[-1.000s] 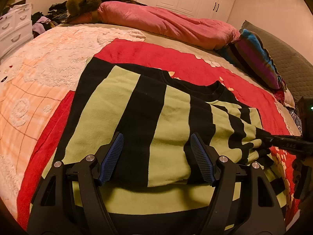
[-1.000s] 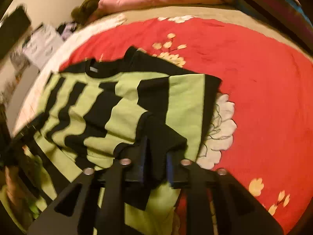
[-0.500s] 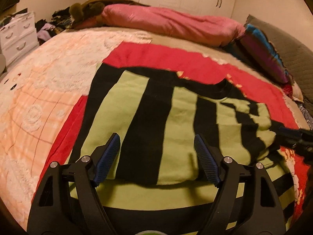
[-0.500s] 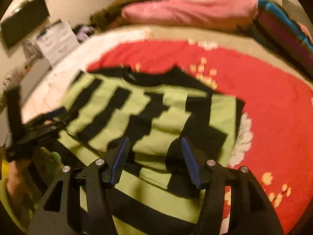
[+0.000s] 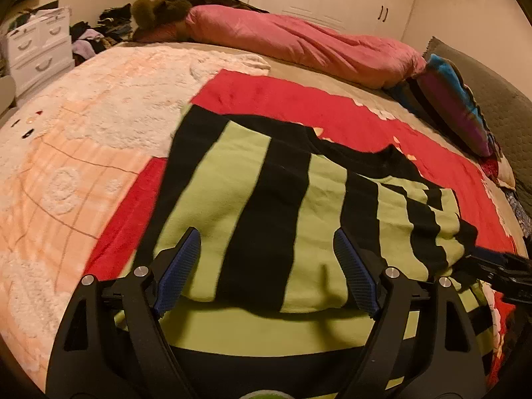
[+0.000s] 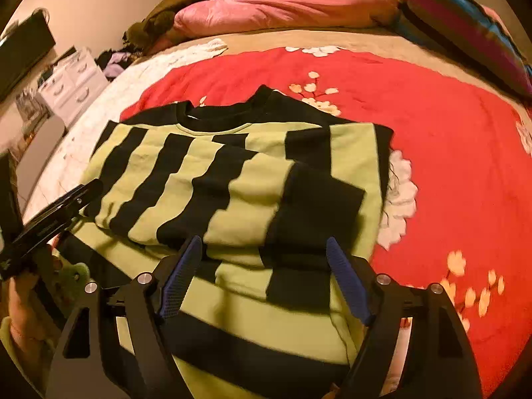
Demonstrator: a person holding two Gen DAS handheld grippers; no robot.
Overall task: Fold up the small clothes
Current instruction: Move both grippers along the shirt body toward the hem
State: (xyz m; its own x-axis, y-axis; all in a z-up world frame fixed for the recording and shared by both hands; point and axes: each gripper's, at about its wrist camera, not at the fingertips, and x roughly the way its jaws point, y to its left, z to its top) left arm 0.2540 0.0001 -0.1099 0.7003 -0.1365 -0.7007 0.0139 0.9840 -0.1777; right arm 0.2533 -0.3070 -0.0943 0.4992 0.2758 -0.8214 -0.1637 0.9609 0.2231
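The striped sweater point(image 5: 266, 206) lies flat on the red blanket point(image 5: 332, 113) that covers the middle of the bed, neckline toward the pink pillow point(image 5: 299, 40) and hem toward the person. Its sides and sleeves are already turned in over the body, so it forms a narrow stack with the lower hem band showing nearest the grippers.

It looks like a thick knit: soft, limp and light, with no stiffness of its own, and fuzzy enough to cling to the blanket rather than slide. Pinched in one spot it would sag and let the folded layers spill, so the best hold is probably on the bottom hem, one gripper near each corner, catching all the layers at once before lifting toward the neckline.

The left gripper point(image 5: 266, 276) hangs just over the hem on the sweater's left side, tilted downward, released, with cloth below its blue pads point(image 5: 179, 272) but not pinched. The right gripper point(image 6: 264, 279) sits over the right side at a steeper downward tilt; its jaws have just been opening and now stand wide, nothing clamped, the folded sleeve lying free beneath them.
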